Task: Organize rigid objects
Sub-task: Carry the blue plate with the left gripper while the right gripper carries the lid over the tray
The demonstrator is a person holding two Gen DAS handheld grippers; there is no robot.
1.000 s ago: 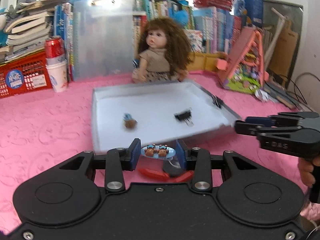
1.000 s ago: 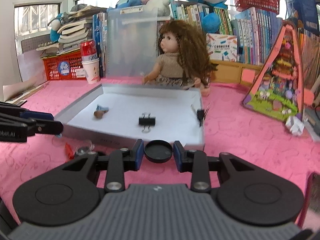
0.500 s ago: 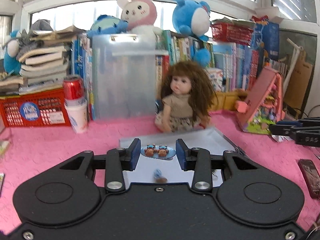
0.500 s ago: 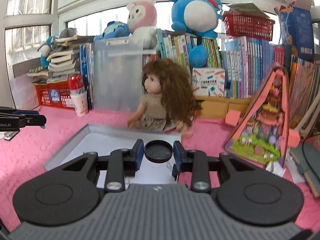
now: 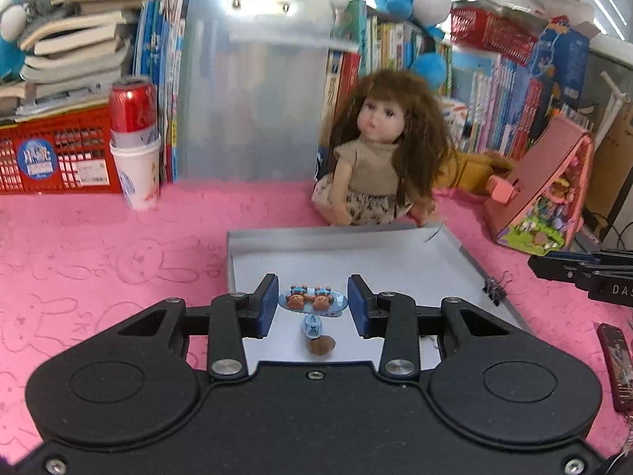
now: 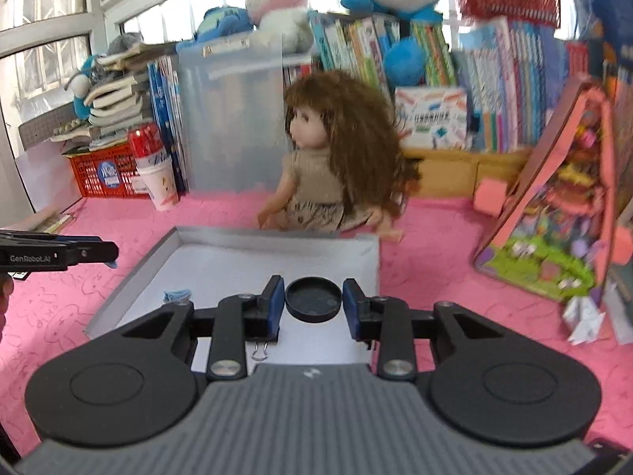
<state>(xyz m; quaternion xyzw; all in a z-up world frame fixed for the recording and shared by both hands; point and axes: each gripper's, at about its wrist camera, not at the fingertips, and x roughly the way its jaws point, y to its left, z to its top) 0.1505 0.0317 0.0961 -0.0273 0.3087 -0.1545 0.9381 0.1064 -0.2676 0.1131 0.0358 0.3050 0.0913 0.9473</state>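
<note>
My left gripper (image 5: 312, 303) is shut on a small blue oval clip with two brown bears (image 5: 312, 301), held above the near part of the shallow grey tray (image 5: 455, 245). On the tray floor below lie a small blue-and-brown trinket (image 5: 317, 336) and, on the right rim, a black binder clip (image 5: 492, 291). My right gripper (image 6: 313, 304) is shut on a round black lid (image 6: 313, 299) over the same tray (image 6: 277, 235). Part of a binder clip's wire handle (image 6: 259, 352) shows under its left finger. Each gripper appears at the edge of the other's view.
A doll (image 5: 381, 150) sits just behind the tray. A red can in a white cup (image 5: 134, 142), a red basket (image 5: 51, 154), books and a clear box (image 5: 253, 91) line the back. A pink toy house (image 5: 542, 194) stands right. A dark red object (image 5: 617, 360) lies on the pink mat.
Both grippers have lifted and moved forward from the tray's near edge to above the tray, each still holding its object. The red item on the mat has dropped out of view.
</note>
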